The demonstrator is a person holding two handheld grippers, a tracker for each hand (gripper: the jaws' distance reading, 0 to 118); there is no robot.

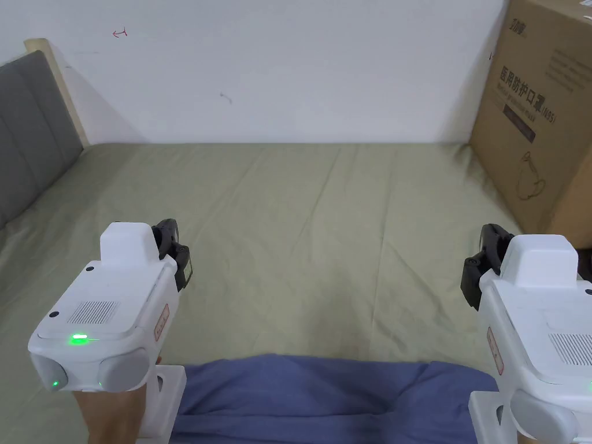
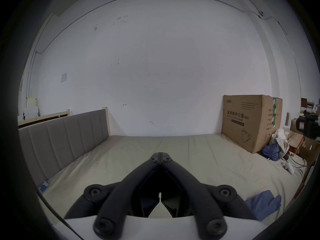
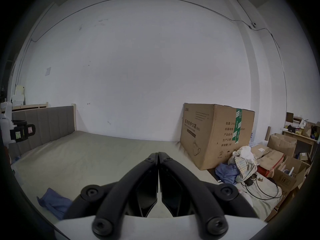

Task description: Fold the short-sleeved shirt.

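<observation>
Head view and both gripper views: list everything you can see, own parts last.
Short-sleeved shirt: one, blue, crumpled at the bed's near edge.
Bed sheet: one, olive green, covering the mattress.
Headboard: one, grey, padded, on the left.
Cardboard box: one, brown, on the bed's far right corner.
Clothes pile: one, blue, white and checked, beside the box.
Left gripper: one, black jaws shut, empty.
Right gripper: one, black jaws shut, empty.

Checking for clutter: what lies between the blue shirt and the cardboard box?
In the head view, only bare green bedsheet between the blue shirt and the cardboard box.
</observation>
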